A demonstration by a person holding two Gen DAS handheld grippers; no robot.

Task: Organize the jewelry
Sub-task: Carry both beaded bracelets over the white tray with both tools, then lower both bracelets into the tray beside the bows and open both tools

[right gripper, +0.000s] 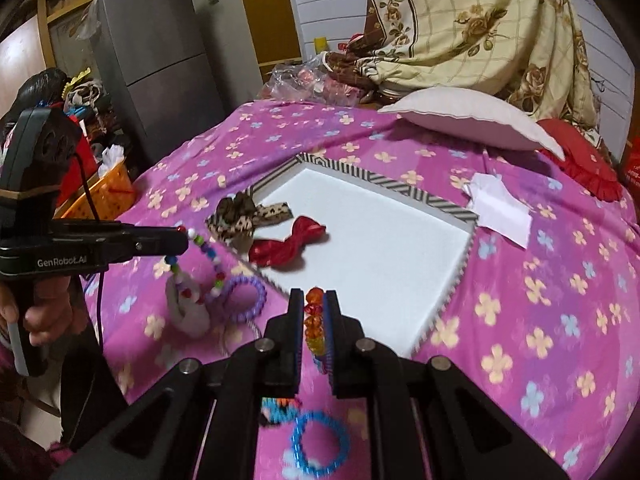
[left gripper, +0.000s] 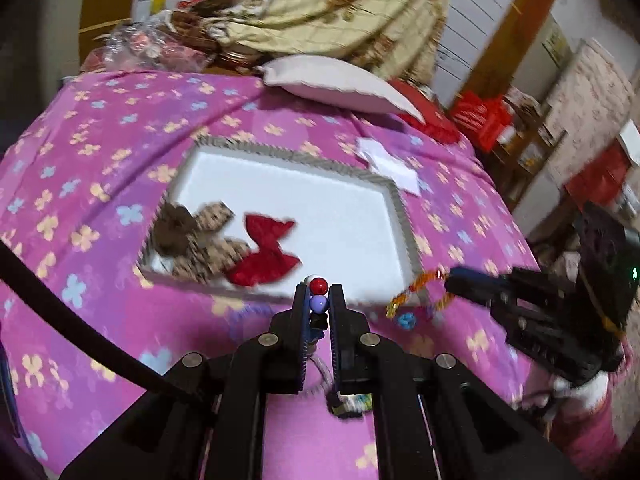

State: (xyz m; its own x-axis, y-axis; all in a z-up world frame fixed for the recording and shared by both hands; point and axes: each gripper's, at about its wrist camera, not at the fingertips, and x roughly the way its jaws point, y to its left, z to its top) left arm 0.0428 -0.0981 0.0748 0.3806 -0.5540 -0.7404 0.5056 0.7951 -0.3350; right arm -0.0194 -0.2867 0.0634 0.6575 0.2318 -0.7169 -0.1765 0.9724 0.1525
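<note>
A string of mixed beads (left gripper: 319, 300), red, lilac and dark, sits pinched between the narrow jaws of the left gripper (left gripper: 319, 294), its loose end dangling below the tips in the right wrist view (right gripper: 208, 264). The right gripper (right gripper: 314, 308) is likewise closed tight, on an orange and red beaded bracelet (right gripper: 314, 320) that runs up between its fingers.

Just ahead of both grippers lies the white tray (right gripper: 380, 240) with a striped rim, on the pink flowered bedspread (right gripper: 540, 300). In the tray's near left corner, ahead and to the left of the right gripper, rest a red bow (right gripper: 290, 246) and a leopard-print bow (right gripper: 244, 216), touching each other.

Left of the right gripper a lilac coil bracelet (right gripper: 246, 298) lies on the spread beside a small pale pouch (right gripper: 188, 312). Below that gripper's fingers a blue coil bracelet (right gripper: 320, 444) lies near a blurred multicoloured piece (right gripper: 278, 410).

Beyond the tray sit a folded white paper (right gripper: 500, 208) and a pale pillow (right gripper: 468, 120).
</note>
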